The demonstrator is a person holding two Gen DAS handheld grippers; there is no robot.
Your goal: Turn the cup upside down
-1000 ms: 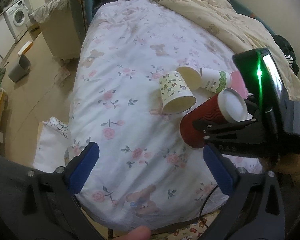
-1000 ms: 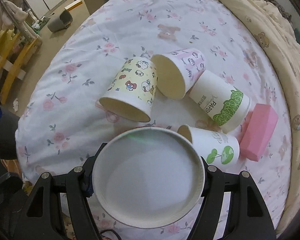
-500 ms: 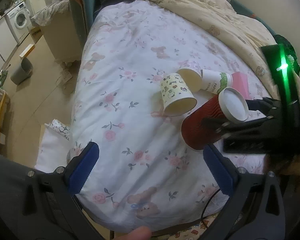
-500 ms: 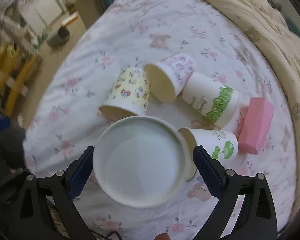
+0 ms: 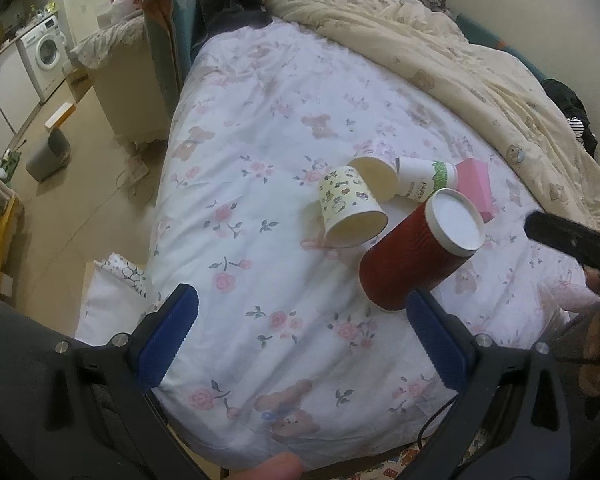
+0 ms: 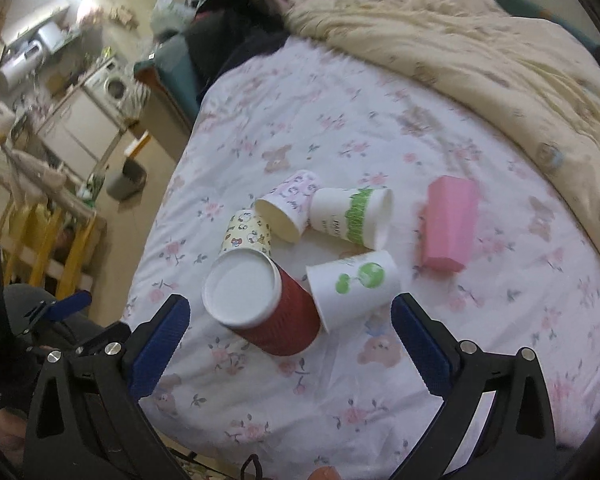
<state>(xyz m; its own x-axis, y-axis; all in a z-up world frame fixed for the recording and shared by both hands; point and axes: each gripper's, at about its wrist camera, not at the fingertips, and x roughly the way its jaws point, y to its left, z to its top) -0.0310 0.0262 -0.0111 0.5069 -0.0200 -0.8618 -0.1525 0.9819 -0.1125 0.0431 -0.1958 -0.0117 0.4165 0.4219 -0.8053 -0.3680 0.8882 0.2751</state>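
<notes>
Standing bottom-up on the bed (image 6: pixel 440 128), the red cup (image 6: pixel 268 308) rests just ahead of our right gripper (image 6: pixel 286 344), between its released fingers; our left gripper (image 5: pixel 300 340) is released too.

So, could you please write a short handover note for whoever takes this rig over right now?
Left gripper: open, holding nothing, hovering over the near edge of the bed.
Right gripper: open, holding nothing, just short of the red cup.
Red cup: upside down on the bedspread, white base up, leaning a little, free of both grippers.
Done: the red cup looks flipped and released.
Left: four paper cups lie on their sides beside it: yellow cartoon cup, pink cartoon cup, grass-print cup and tree-print cup. A pink box lies to their right.
</notes>
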